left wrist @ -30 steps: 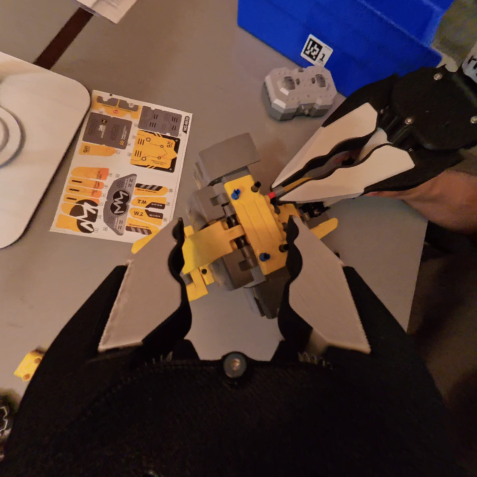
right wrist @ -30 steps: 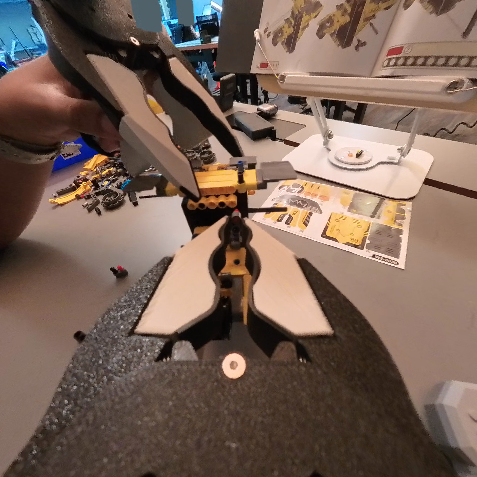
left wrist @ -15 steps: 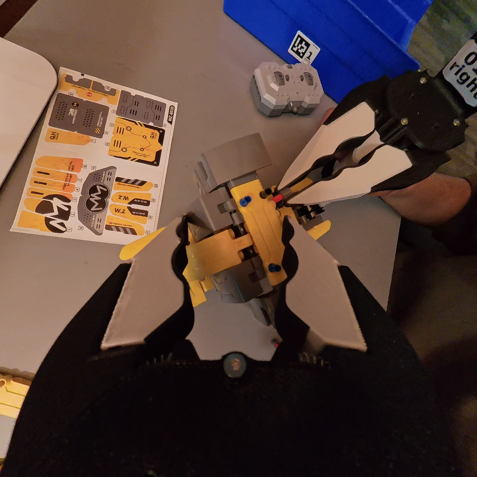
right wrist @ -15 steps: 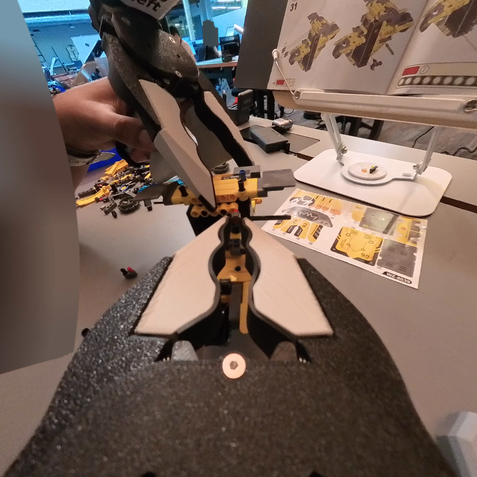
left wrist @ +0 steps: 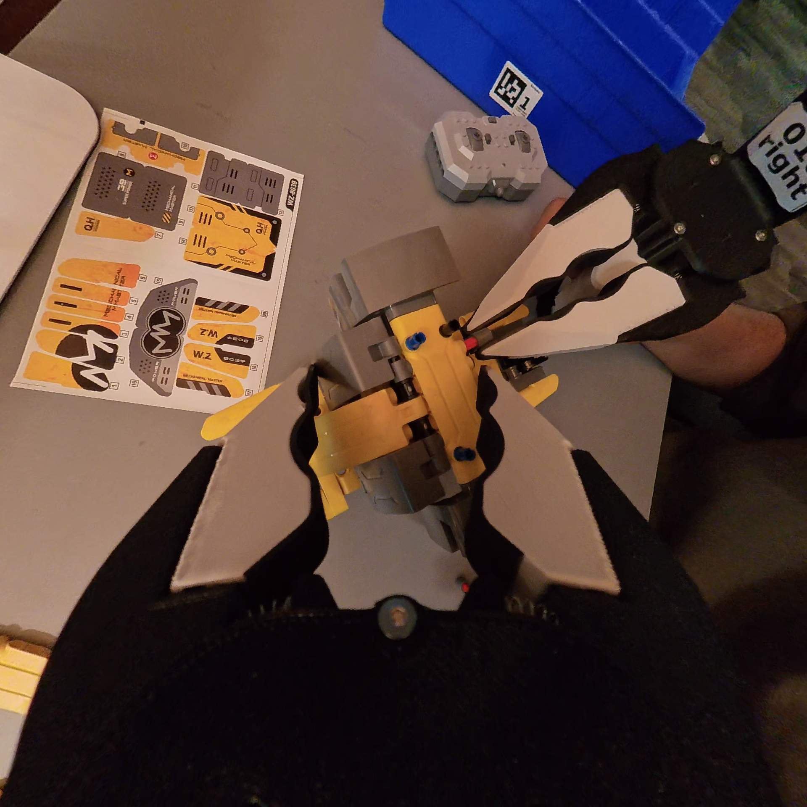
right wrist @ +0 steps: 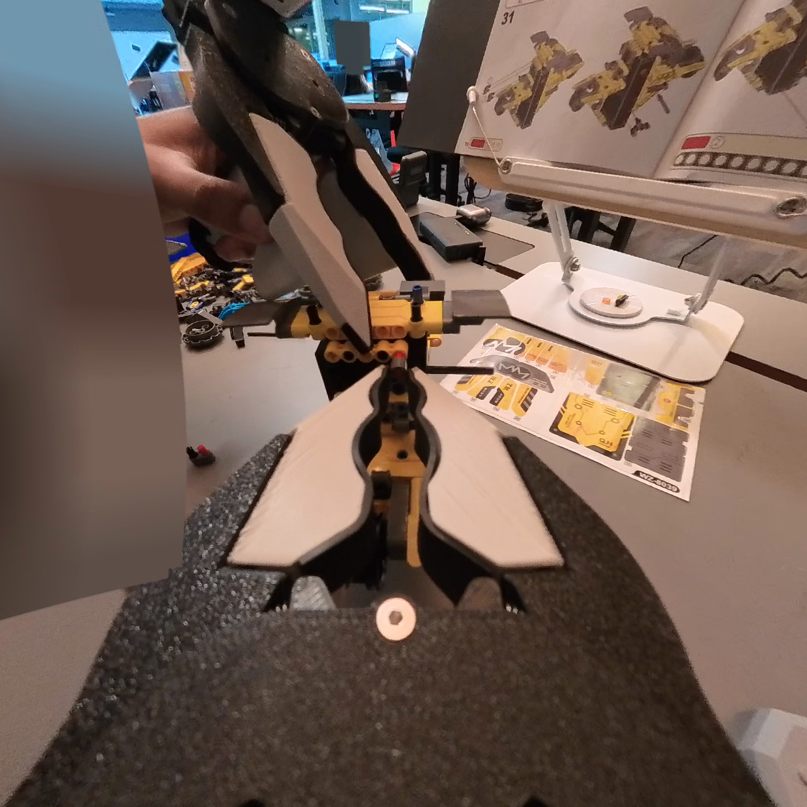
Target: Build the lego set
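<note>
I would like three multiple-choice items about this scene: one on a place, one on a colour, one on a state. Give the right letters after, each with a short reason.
1. Where does the sticker sheet lie?
A. flat on the grey table
B. inside the blue bin
C. on the book stand

2. What colour is the tip of the pin in the right gripper?
A. green
B. red
C. white

3. How is the left gripper?
A. wide open, away from everything
B. shut on nothing
C. shut on the yellow and grey brick model

Answers:
1 A, the sheet lies flat on the table beside the model.
2 B, a red end shows between the fingertips.
3 C, both fingers press the model's sides.
</note>
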The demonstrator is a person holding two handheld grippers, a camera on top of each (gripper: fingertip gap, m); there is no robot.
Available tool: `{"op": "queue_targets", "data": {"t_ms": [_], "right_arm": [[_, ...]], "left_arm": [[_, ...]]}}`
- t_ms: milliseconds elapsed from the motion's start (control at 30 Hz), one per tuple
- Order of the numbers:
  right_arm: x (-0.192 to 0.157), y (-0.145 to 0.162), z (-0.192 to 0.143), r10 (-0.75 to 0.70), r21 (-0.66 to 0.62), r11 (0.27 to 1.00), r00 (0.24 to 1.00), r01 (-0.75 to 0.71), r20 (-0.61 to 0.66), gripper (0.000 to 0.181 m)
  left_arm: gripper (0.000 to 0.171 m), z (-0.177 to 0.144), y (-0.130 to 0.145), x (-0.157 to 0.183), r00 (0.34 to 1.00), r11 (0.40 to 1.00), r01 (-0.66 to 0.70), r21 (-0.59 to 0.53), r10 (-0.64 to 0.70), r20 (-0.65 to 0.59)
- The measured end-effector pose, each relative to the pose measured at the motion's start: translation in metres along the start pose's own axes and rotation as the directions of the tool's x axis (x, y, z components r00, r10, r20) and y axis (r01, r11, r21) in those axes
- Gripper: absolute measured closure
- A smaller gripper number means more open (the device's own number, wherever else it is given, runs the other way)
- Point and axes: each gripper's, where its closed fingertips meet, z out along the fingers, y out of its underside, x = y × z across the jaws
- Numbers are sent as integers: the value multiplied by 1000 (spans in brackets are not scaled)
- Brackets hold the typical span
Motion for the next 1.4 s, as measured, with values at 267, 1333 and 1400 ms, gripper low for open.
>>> {"op": "queue_targets", "data": {"t_ms": [267, 1333, 1400], "right_arm": [[1, 4, 0, 16, -64, 998, 1000, -14, 27, 174], [1, 8, -1, 8, -268, 963, 997, 15, 83, 175], [1, 8, 0, 1, -274, 962, 997, 20, 73, 175]], "left_arm": [[103, 0, 0, 0, 1000, 1000, 5, 6, -5, -7], [103, 2, -1, 1, 1000, 1000, 4, 5, -4, -24], [103, 2, -1, 1, 1000, 1000, 7, 6, -7, -19]]}}
